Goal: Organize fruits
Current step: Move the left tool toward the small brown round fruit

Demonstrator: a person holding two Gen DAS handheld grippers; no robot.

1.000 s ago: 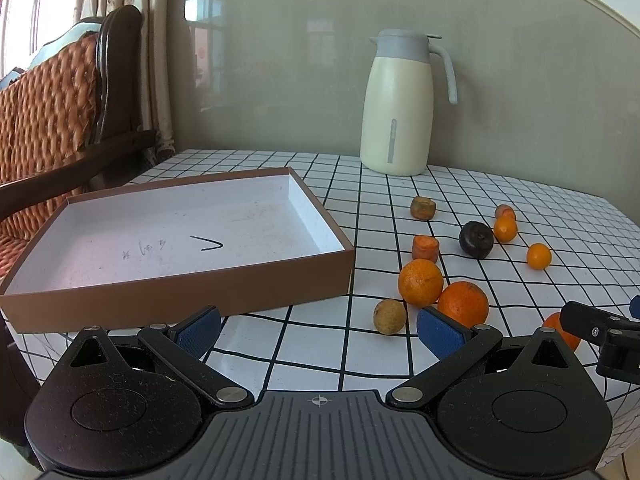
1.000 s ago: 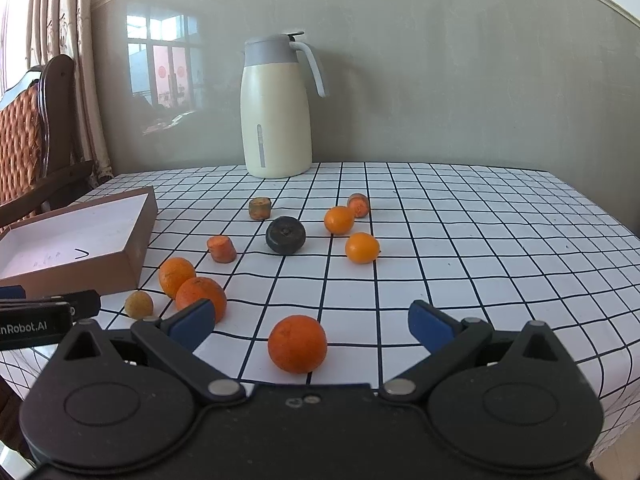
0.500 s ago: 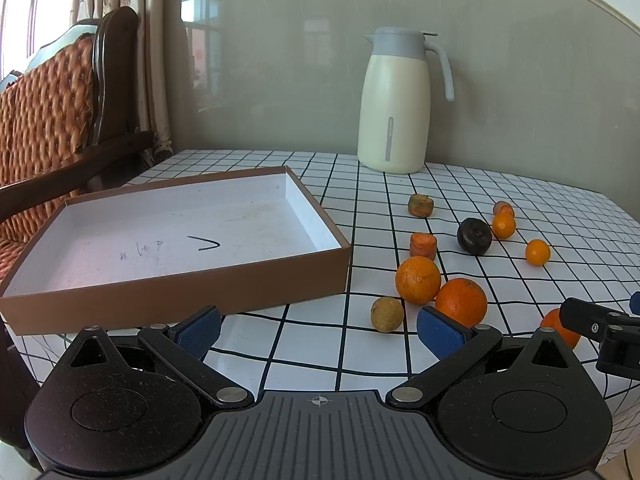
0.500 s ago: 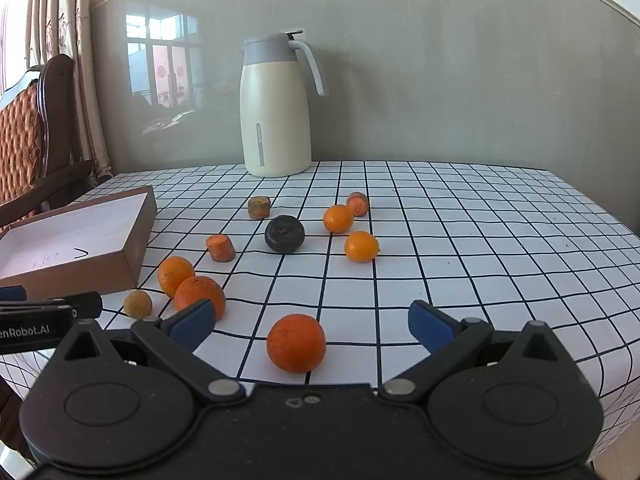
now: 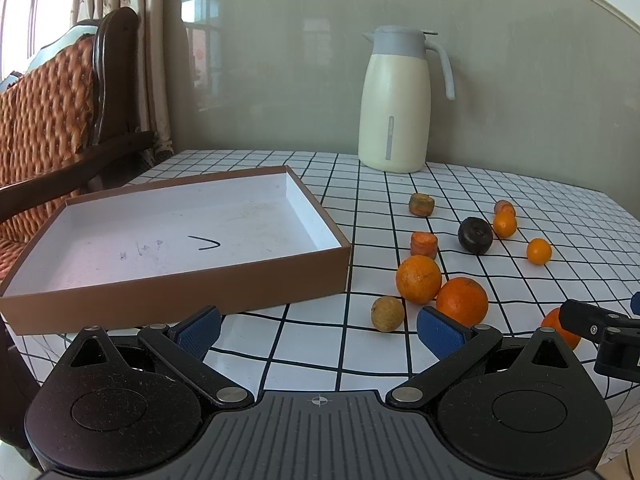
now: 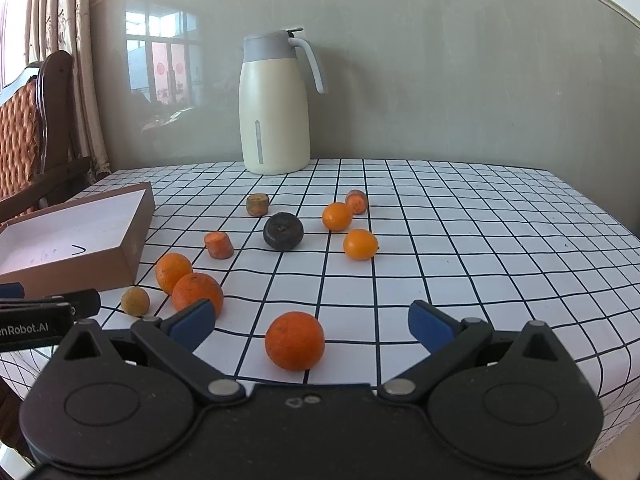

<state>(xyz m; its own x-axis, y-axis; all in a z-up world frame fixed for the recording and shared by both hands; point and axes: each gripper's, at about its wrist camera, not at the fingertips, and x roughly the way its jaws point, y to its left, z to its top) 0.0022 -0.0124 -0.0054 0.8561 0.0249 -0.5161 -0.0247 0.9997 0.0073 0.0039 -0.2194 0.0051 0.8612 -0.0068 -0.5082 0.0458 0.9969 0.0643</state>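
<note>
While both grippers hang at the near edge of the table, the shallow brown cardboard box (image 5: 192, 300) with its white inside sits on the left of the checked tablecloth (image 6: 460, 248) with no fruit in it; only a few pen marks show on its floor. The left gripper (image 5: 318, 330) stands wide, nothing between its blue pads, and looks across the box's near wall and the bare cloth beside it. The right gripper (image 6: 310, 326) is likewise spread wide and holds nothing; an orange (image 6: 295, 341) lies on the cloth between its fingers, touching neither.

All the fruit lies outside the box, to its right. Nearest the box corner is a small yellowish-brown round fruit (image 5: 387, 313), and just beside it two oranges (image 5: 419, 279) (image 5: 462, 302) rest against each other. Farther back lie an orange cut piece, perhaps carrot (image 5: 423, 243), a dark, nearly black round fruit (image 5: 475, 235), and a brownish-green cut piece (image 5: 421, 204). To the right of the dark fruit are two small oranges (image 6: 337, 216) (image 6: 360, 244), apart from each other, and another orange cut piece (image 6: 357, 201) touching the farther one.

A cream thermos jug (image 5: 394, 100) with a grey lid closed stands upright at the back of the table by the wall; what it holds cannot be seen. A wooden chair (image 5: 52, 120) with orange quilted padding stands to the left of the table.
</note>
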